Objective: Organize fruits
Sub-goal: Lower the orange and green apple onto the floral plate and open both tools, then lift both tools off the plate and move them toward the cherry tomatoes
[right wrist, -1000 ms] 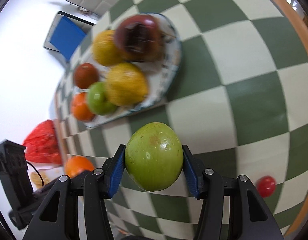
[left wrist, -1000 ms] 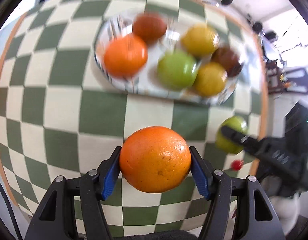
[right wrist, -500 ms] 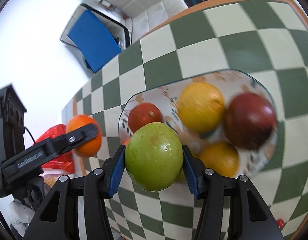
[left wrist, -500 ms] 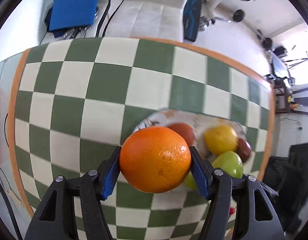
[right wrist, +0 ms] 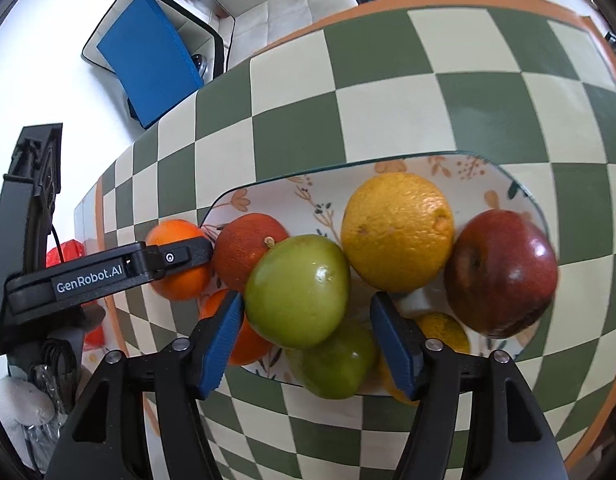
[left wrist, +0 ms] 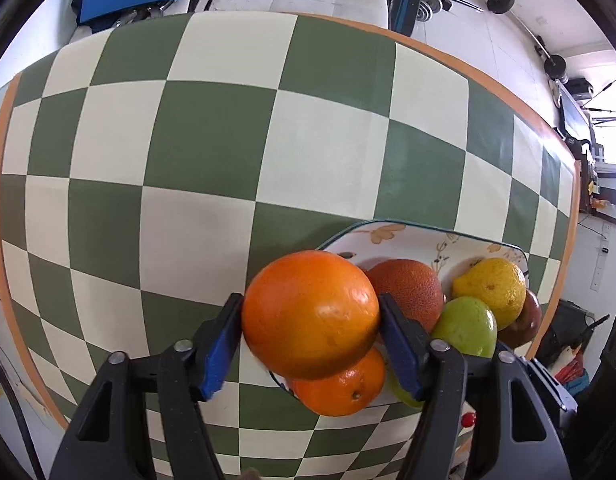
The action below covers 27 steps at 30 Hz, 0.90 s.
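- Both grippers have advanced from the near side of the floral-patterned oval ceramic plate to positions over it since one second ago.
- Left gripper: clenched on a round bright orange fruit, held above the plate's left end, directly over a second orange lying there.
- Right gripper: jaws now spread; the left pad touches the glossy green apple, the right pad stands clear of it. The apple sits over the plate's middle, apparently resting on another green fruit beneath.
- Progress: plate already carries a dark red-orange citrus, a yellow citrus and a dark red apple. Judged remaining: release of the orange, plus a small red item near the plate on the green-and-cream checked tablecloth.
- Clearance: plate is crowded, and stacked fruit may roll over its low rim. Cloth beyond the plate's far rim lies open up to the orange table border.
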{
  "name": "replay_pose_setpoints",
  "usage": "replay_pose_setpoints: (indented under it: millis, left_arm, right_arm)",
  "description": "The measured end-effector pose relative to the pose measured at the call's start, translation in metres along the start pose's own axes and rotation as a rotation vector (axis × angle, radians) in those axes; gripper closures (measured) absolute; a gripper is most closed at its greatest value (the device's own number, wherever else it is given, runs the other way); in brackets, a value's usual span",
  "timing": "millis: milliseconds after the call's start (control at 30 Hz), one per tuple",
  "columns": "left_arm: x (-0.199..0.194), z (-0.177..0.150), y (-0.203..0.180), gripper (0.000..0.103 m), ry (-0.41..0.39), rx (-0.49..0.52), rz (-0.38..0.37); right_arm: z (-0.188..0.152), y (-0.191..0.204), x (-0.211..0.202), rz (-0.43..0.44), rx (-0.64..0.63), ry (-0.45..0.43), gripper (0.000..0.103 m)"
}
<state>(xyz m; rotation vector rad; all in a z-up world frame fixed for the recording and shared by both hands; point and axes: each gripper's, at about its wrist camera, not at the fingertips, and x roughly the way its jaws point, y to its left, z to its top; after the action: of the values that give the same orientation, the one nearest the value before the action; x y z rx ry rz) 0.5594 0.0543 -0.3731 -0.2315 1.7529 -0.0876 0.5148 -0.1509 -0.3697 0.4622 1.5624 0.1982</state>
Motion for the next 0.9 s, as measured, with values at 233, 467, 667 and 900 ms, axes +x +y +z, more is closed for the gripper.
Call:
replay_pose_setpoints:
  millis: [233,467,667,900]
  left_arm:
    - [-0.011,-0.009,0.001,0.017,-0.033,0.004,0.004]
    - [-0.049,-0.047,-0.011,0.017,-0.213,0.063,0.121]
    - [-0.069,-0.103,-0.025,0.017,-0.337,0.1,0.177]
    - [-0.077,-0.158,-0.041,0.017,-0.429,0.136,0.198]
  right_arm:
    - [-0.009,-0.005,-0.031,-0.035,-0.015,-0.065,0.026]
    - [-0.033,-0.004,-0.067,-0.246,-0.102,-0.199,0.006]
    - [-0.071,-0.011,-0.086,-0.356,-0.162,-0.263,0.005]
    - [-0.115,-0.015,-0.107,-0.373,-0.166,-0.335,0.005]
